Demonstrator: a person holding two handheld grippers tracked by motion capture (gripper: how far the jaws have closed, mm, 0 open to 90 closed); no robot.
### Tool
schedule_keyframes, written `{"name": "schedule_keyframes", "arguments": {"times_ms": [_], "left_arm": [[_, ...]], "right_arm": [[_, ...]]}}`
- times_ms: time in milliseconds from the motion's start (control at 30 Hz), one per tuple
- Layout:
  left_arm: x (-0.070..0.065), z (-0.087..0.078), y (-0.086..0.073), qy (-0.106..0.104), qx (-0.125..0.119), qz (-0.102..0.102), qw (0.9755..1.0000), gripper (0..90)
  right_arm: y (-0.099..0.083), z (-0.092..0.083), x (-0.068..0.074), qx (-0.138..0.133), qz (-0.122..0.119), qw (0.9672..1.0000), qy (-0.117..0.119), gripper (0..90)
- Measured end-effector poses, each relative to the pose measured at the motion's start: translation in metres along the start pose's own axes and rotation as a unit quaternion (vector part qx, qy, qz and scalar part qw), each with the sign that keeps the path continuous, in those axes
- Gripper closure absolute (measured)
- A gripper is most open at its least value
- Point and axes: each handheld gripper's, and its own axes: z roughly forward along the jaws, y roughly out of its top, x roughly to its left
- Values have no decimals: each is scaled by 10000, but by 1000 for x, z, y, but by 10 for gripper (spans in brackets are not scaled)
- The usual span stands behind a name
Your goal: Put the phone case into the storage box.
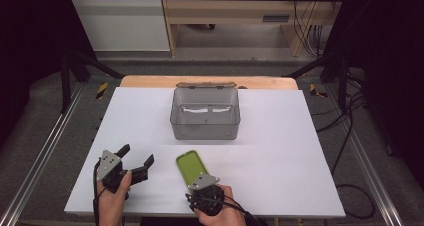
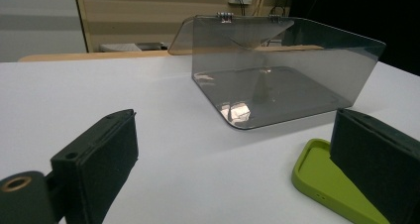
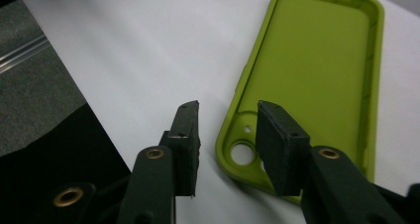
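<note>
A lime-green phone case lies hollow side up on the white table, near the front edge. My right gripper is at its near end. In the right gripper view the jaws straddle the case's side wall by the camera hole, one jaw outside and one over the hollow. A gap still shows beside the outer pad. My left gripper rests to the left of the case, jaws wide apart and nothing between them. The case's corner lies beside its right jaw.
A smoky clear plastic box stands at the table's middle back, its hinged lid laid open behind it. In the left gripper view the box is ahead and looks empty. The table's front edge runs just under both hands.
</note>
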Motion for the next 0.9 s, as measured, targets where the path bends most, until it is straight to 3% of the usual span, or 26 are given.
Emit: {"name": "schedule_keyframes", "arguments": {"times_ms": [367, 467, 633, 900], "left_arm": [[-1, 0, 0, -26, -9, 27, 10000, 47], [-2, 0, 0, -47, -19, 45, 10000, 48], [-2, 0, 0, -57, -15, 59, 10000, 49], [-3, 0, 1, -85, -39, 97, 9999, 52]], "right_arm": [[-1, 5, 5, 86, -76, 9999, -70, 725], [-3, 7, 8, 149, -231, 9994, -202, 744], [-5, 7, 9, 129, -278, 9992, -264, 785], [-4, 6, 6, 141, -176, 9996, -185, 822]]}}
